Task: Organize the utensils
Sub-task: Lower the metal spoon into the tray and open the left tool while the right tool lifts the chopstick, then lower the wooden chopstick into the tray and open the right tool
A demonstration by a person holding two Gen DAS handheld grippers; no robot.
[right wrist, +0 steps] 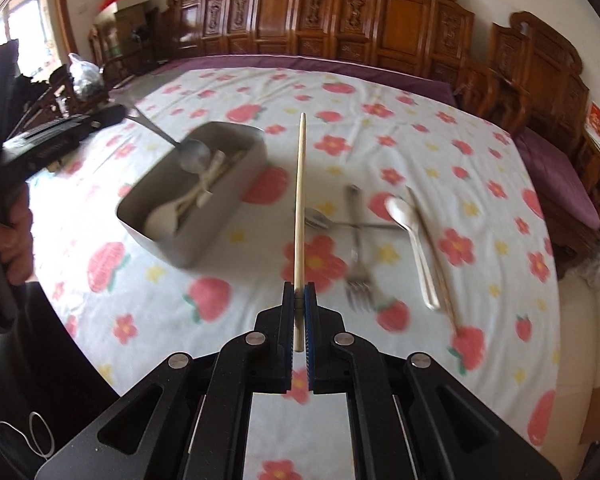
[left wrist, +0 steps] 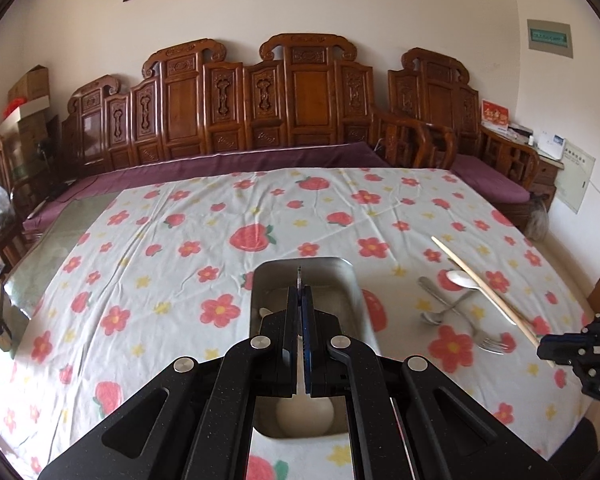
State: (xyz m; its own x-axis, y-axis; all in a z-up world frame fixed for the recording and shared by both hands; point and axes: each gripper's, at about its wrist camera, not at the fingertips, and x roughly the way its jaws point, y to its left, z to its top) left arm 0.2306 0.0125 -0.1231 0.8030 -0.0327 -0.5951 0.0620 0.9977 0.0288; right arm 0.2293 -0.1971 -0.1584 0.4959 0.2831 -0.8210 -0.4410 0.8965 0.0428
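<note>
Your right gripper [right wrist: 299, 300] is clamped near one end of a light, stiff, pale wooden chopstick [right wrist: 299, 200] above the floral cloth. Your left gripper [left wrist: 299, 292] pinches a slippery metal spoon [right wrist: 194, 154] over the steel tray [right wrist: 236, 196].

A table [right wrist: 512, 364] carries everything, covered by a white cloth [left wrist: 148, 236] printed with red flowers and strawberries; at its left edge a strip of bare surface [left wrist: 56, 248] shows beside the cloth. A metal tray [right wrist: 236, 192] lies on the cloth near the middle. Toward the right edge lie a fork [right wrist: 356, 248] and a metal spoon [right wrist: 320, 218], crossing one another, then a white spoon [right wrist: 412, 232] and a single chopstick [right wrist: 432, 252] side by side, touching.
</note>
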